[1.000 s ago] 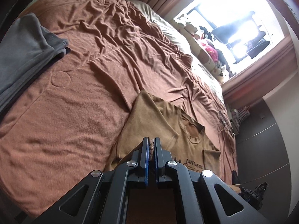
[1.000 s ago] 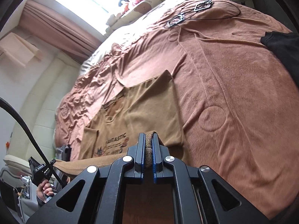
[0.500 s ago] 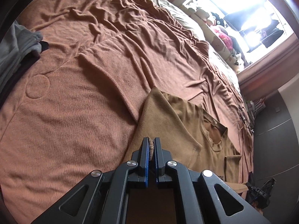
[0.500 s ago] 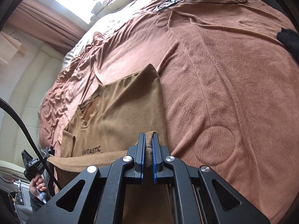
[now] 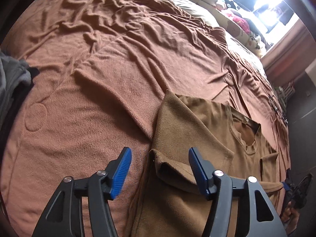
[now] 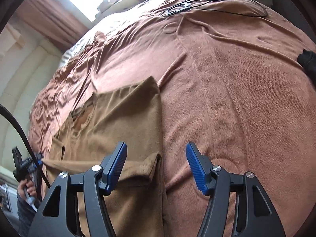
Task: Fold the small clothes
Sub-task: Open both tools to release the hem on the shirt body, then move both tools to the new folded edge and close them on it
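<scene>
Shirt (image 5: pixel 197 138) folded hem between jaws | left gripper (image 5: pixel 159 169) opening, released | right gripper (image 6: pixel 156 165) opening, released

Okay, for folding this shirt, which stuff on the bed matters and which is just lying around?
Part of the job:
- brown T-shirt, its hem folded up over the body
- left gripper, opening, hem corner lying loose between its fingers
- right gripper, opening over the other hem corner

Just lying about:
- grey garment
- black cloth
- cables
- bedspread
</scene>
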Motion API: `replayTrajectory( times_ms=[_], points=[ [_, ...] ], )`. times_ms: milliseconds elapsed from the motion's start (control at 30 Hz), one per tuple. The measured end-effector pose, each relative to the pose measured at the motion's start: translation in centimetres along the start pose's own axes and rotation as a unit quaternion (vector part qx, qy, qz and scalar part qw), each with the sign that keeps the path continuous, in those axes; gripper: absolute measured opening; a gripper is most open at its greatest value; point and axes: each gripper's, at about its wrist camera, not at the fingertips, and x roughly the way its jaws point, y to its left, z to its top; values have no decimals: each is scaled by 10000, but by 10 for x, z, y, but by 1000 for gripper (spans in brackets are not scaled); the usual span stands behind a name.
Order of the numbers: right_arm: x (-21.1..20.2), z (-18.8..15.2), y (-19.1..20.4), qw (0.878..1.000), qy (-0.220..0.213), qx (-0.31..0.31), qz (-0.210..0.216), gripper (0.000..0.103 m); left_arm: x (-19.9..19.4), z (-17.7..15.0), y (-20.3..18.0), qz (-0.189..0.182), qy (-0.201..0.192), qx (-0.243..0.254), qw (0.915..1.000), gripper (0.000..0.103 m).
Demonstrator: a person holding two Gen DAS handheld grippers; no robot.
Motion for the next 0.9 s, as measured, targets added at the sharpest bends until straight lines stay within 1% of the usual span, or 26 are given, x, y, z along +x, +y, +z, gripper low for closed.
replayTrajectory(
  times_ms=[167,267,333,367,567,667,800,900],
  points=[
    [-7,-7,7,9987,167,-474,-125,60,-8,-12,-7,128,184,579,9981,66],
    [-9,-12,16,9960,309,-802,-232,60,-7,-22,-9,250,360,897,9950,68],
    [-7,-15,21,9941,422,-955,-307,60,-5,-27,-9,340,458,1066,9927,72],
    [-5,-17,22,9930,484,-1022,-339,60,-3,-30,-9,391,495,1146,9914,72],
    [7,-24,38,9849,699,-1444,-647,60,10,-40,-9,627,747,1469,9843,72],
    [15,-25,42,9804,762,-1607,-850,60,20,-43,-12,784,848,1691,9788,72],
    [29,-21,43,9762,729,-1666,-1180,60,38,-40,-15,1032,903,1893,9723,72],
    [38,-16,47,9734,647,-1762,-1315,60,46,-32,-15,1060,849,1906,9722,72]
  ],
)
